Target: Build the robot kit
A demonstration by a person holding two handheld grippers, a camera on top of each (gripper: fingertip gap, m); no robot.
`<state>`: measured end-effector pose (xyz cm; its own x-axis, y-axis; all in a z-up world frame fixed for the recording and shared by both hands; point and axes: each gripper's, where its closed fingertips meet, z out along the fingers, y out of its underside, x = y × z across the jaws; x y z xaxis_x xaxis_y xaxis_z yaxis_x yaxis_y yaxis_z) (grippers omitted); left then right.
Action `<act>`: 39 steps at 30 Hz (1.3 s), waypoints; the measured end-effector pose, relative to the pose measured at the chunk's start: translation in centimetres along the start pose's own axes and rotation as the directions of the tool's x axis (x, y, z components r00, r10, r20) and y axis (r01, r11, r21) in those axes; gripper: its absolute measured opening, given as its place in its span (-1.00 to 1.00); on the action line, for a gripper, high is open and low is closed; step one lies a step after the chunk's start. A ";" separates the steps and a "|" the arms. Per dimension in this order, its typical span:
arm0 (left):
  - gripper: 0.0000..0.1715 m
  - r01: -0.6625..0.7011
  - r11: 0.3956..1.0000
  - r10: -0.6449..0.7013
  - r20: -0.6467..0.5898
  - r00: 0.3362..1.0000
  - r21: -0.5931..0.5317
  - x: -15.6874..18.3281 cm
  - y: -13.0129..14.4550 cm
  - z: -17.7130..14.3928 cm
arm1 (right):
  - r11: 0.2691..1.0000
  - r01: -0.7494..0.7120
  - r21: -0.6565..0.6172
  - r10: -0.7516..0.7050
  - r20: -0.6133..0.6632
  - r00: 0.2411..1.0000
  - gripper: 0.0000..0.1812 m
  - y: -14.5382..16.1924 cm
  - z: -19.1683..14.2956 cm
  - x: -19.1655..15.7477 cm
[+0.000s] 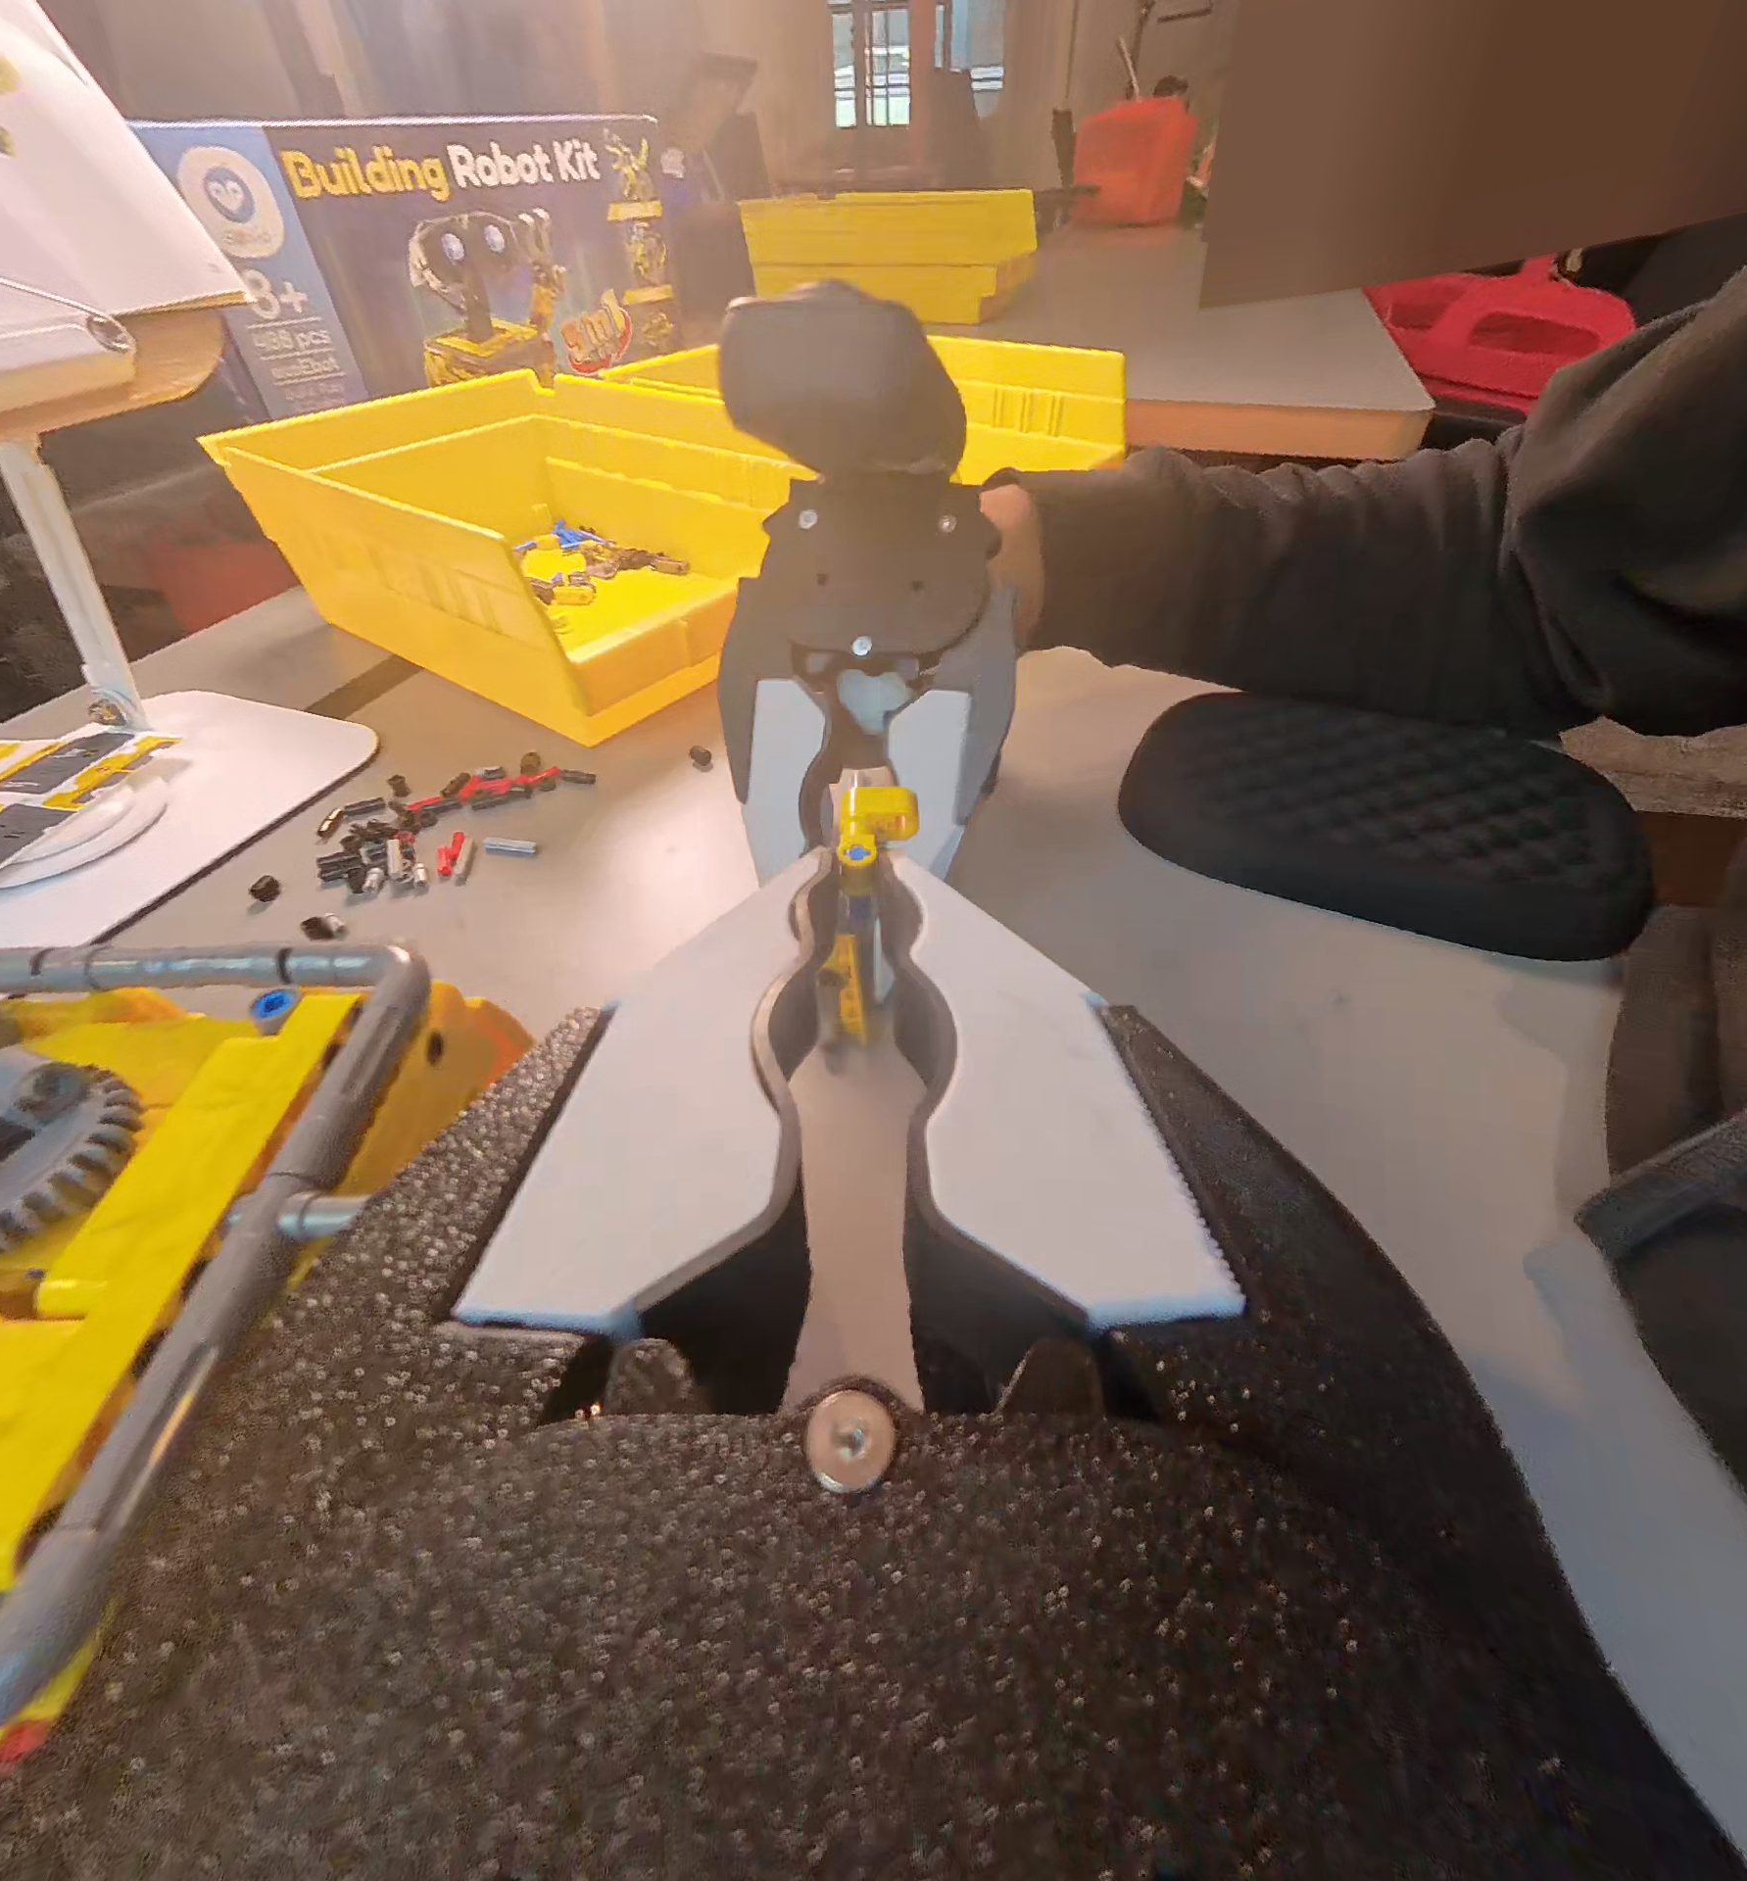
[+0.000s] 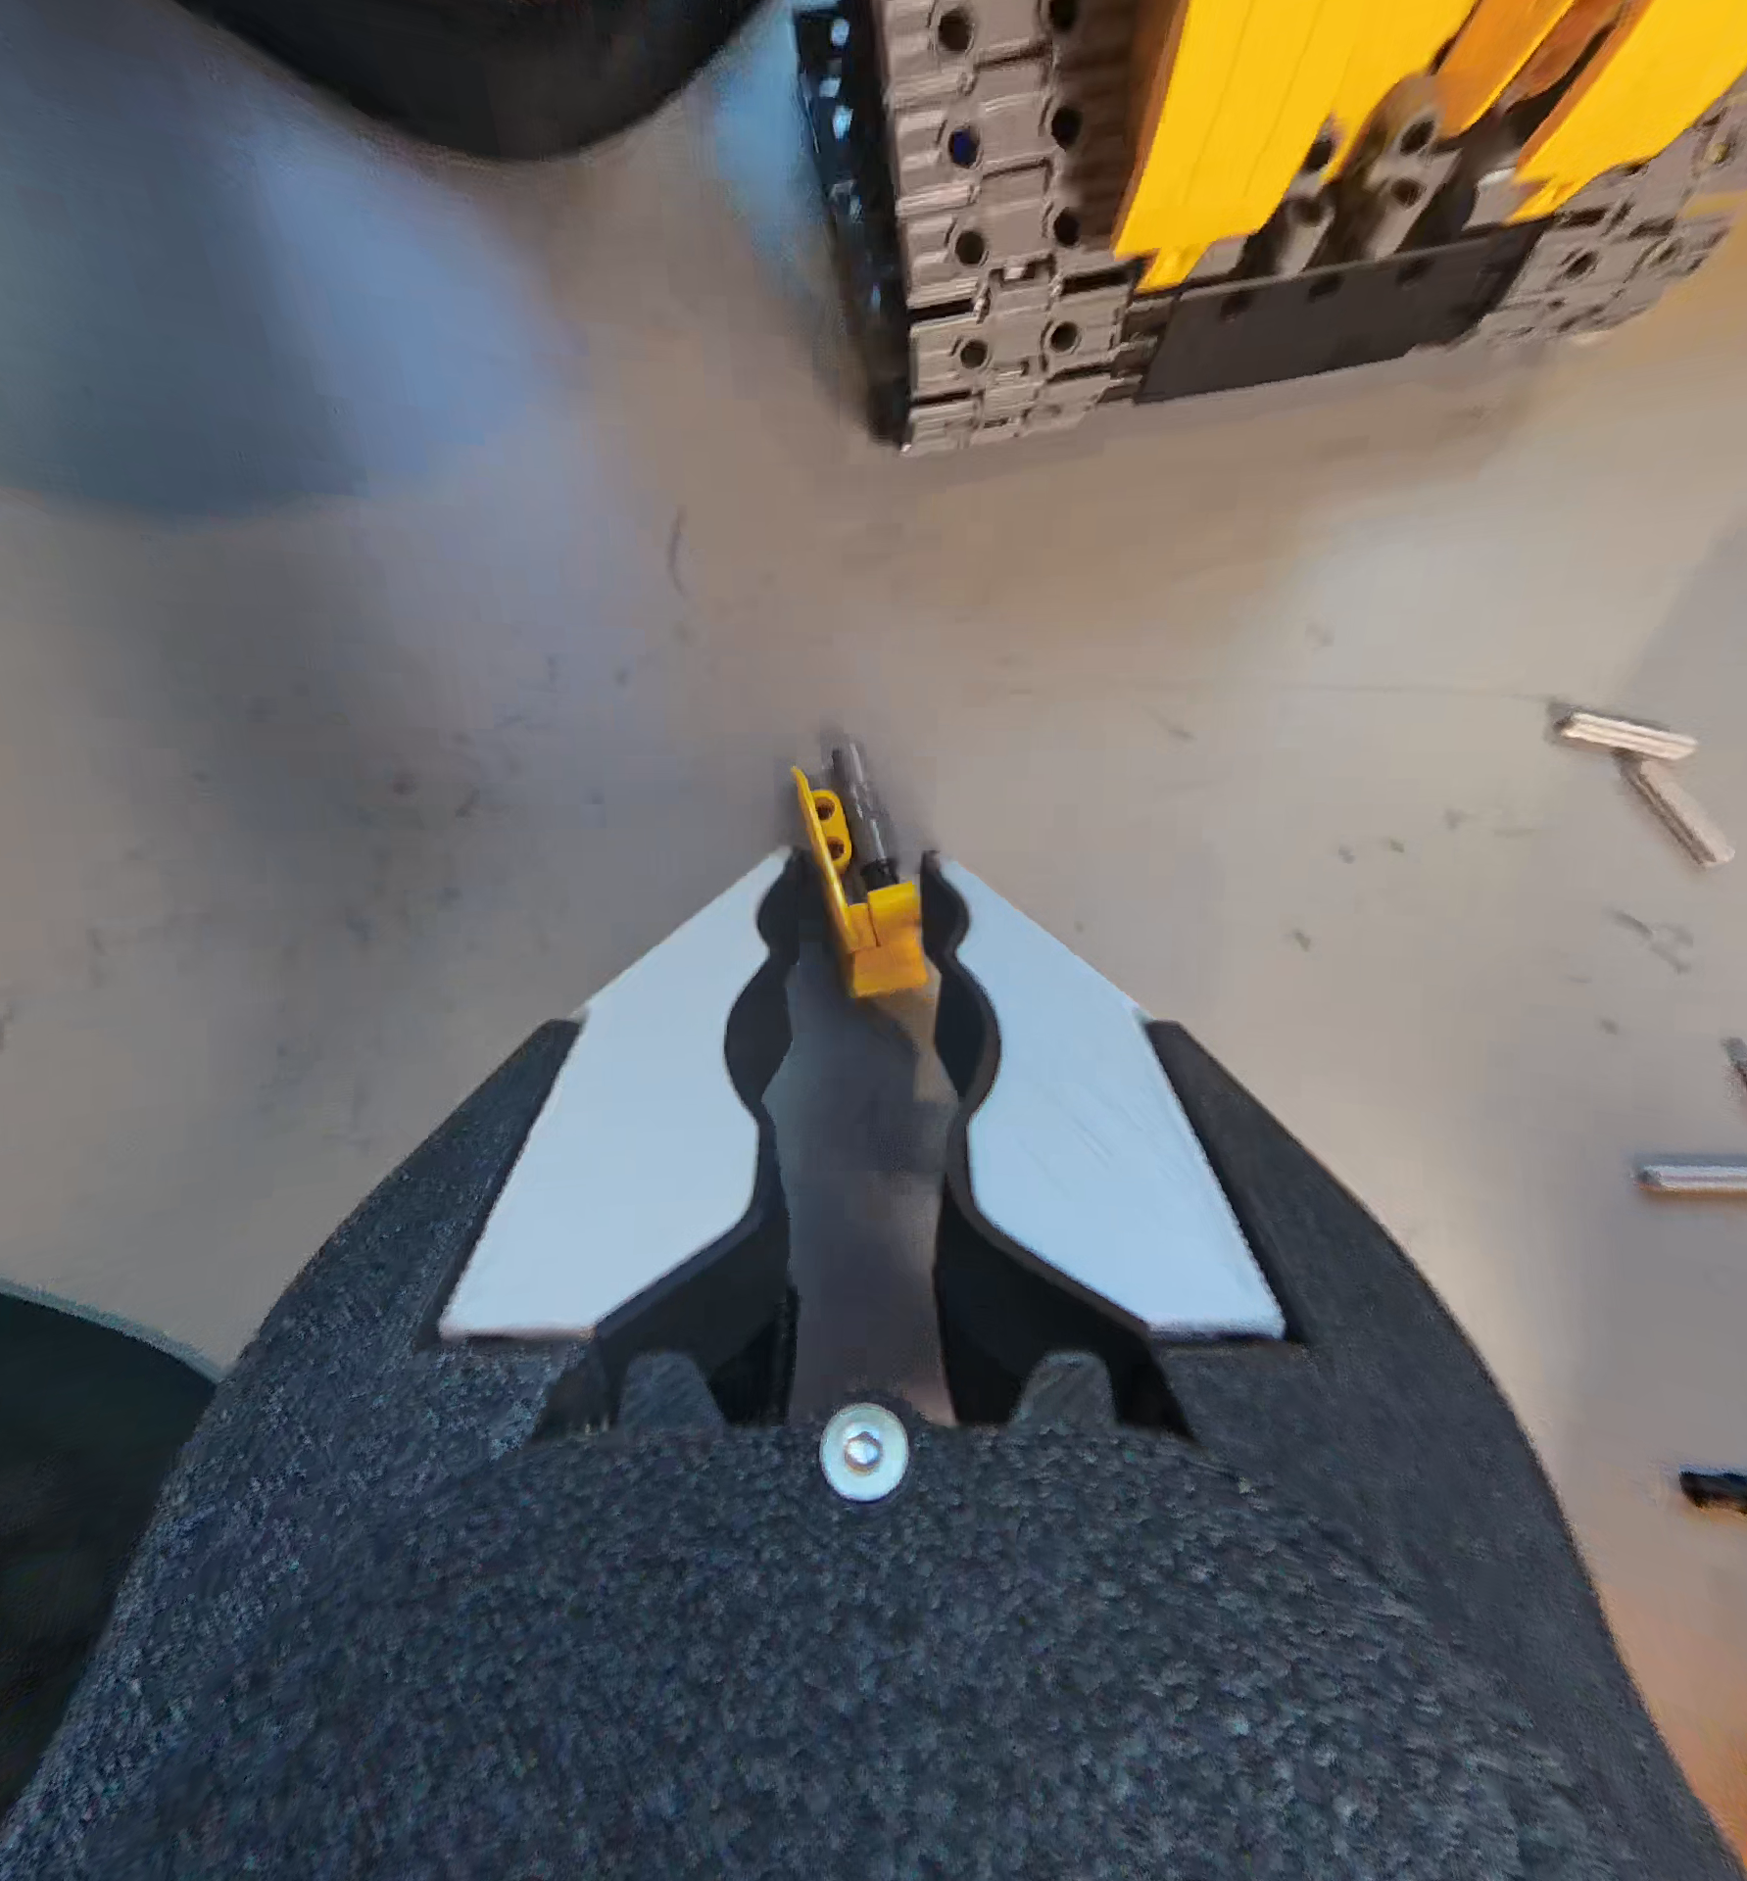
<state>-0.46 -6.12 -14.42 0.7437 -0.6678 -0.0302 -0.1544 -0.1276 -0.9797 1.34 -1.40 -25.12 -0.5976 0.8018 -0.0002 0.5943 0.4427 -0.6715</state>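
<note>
Grey table: bore everything; landmark for all below = the yellow model.
Yellow model: big brick build w/ grey gear & grey tube frame, at near-left edge of left wrist view. In right wrist view it sat at the top, grey perforated wall facing the cam.
Yellow bins: beyond the model, farther back on table; nearest one held a few yellow, blue & black bits. More bins stacked behind it.
Kit box: blue, printed, upright behind the bins, well apart from the model.
Stand: white, w/ tilted booklet on top, base just beyond the model.
Black pad: oval, textured, well to the right of the model.
Sleeve: dark, above the pad, reaching to the right gripper.
Loose pins: black, red & grey scatter between model & bins.
Left gripper: right of the model, jaws nearly together, pinching a small yellow sub-assembly w/ blue pin at the tips.
Right gripper: facing the left one tip to tip, pointing down at the table; jaws narrow. Same yellow part sat between its tips, grey axle sticking out; firm grip or just touching – can't tell, blurred.
</note>
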 end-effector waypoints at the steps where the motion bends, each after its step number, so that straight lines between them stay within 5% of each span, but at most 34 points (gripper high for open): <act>1: -0.93 -0.007 1.000 0.007 -0.010 1.000 -0.012 0.4 0.2 0.2 | 1.000 -0.007 0.021 0.007 0.014 1.000 -0.83 -0.4 0.0 -0.2; 4: -0.93 -0.066 0.996 0.066 -0.002 0.998 -0.068 1.1 1.0 0.8 | 0.998 0.019 0.056 -0.021 0.034 0.999 -0.84 -0.8 -0.1 -0.8; 7: -0.93 -0.131 0.985 0.132 0.003 0.991 -0.114 1.8 1.7 1.3 | 0.973 0.037 0.226 -0.050 0.052 0.997 -0.84 -3.0 -2.3 -2.1; 14: -0.94 -0.125 0.986 0.120 -0.051 0.991 -0.110 2.8 1.8 1.6 | 0.910 0.051 0.411 -0.044 -0.026 0.999 -0.83 -4.3 -6.1 -4.5; 26: -0.93 -0.171 0.971 0.155 -0.104 0.982 -0.165 4.1 2.8 2.1 | 0.937 0.081 0.341 -0.080 -0.017 0.997 -0.84 -3.9 -5.3 -5.9; 39: -0.94 -0.233 0.902 0.193 -0.144 0.971 -0.363 4.3 6.4 2.3 | 0.981 0.096 0.166 -0.095 -0.011 0.995 -0.84 -1.9 -2.9 -6.3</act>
<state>3.25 -8.17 -21.23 0.5983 -0.7785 -0.1899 -0.5492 -0.2258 -0.8046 5.54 -6.07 -21.73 -0.6454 0.7605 0.0719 0.4368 0.4446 -0.7820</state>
